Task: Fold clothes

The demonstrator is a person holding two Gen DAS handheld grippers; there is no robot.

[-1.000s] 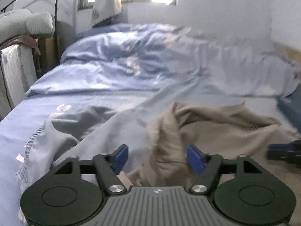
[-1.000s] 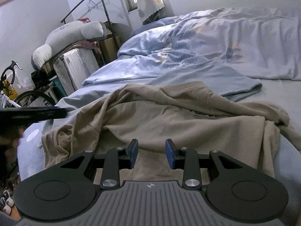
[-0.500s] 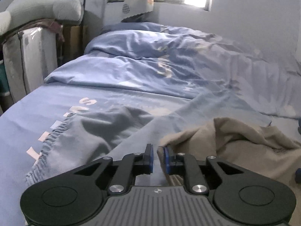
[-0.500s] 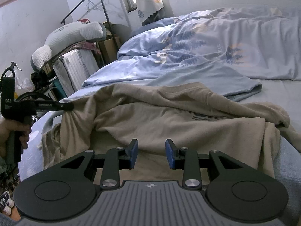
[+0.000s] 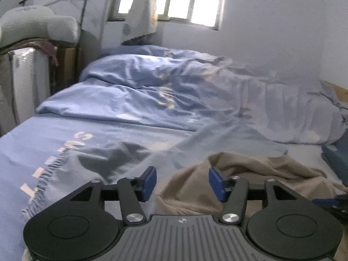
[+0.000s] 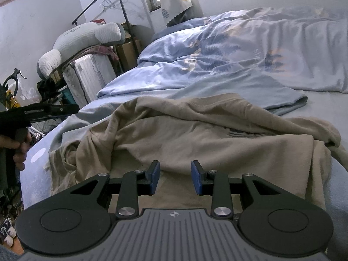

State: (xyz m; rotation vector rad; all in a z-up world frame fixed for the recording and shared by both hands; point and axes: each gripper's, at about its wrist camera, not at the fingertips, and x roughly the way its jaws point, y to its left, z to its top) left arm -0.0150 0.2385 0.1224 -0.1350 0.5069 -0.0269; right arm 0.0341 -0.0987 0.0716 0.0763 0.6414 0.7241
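A crumpled beige shirt (image 6: 206, 134) lies on the blue bed, its left edge bunched up (image 5: 250, 174). My left gripper (image 5: 183, 182) hovers just left of that edge with its jaws opening; nothing is pressed between the blue pads. In the right wrist view the left gripper (image 6: 72, 108) sits at the left, held by a hand (image 6: 19, 150). My right gripper (image 6: 175, 178) stands open low over the shirt's near hem, pads apart with cloth beneath them. A grey-blue garment (image 5: 97, 163) with a gathered edge lies left of the shirt.
A rumpled blue duvet (image 6: 239, 50) fills the far half of the bed. Beside the bed stand a white suitcase (image 6: 91, 76) with a grey pillow (image 6: 87, 39) on top, a clothes rail and a bicycle. A dark blue folded item (image 5: 335, 152) lies at the right.
The left gripper shut on the shirt's left edge and pulled it leftwards, then opened and let it go; the edge has dropped back. The right gripper has not moved.
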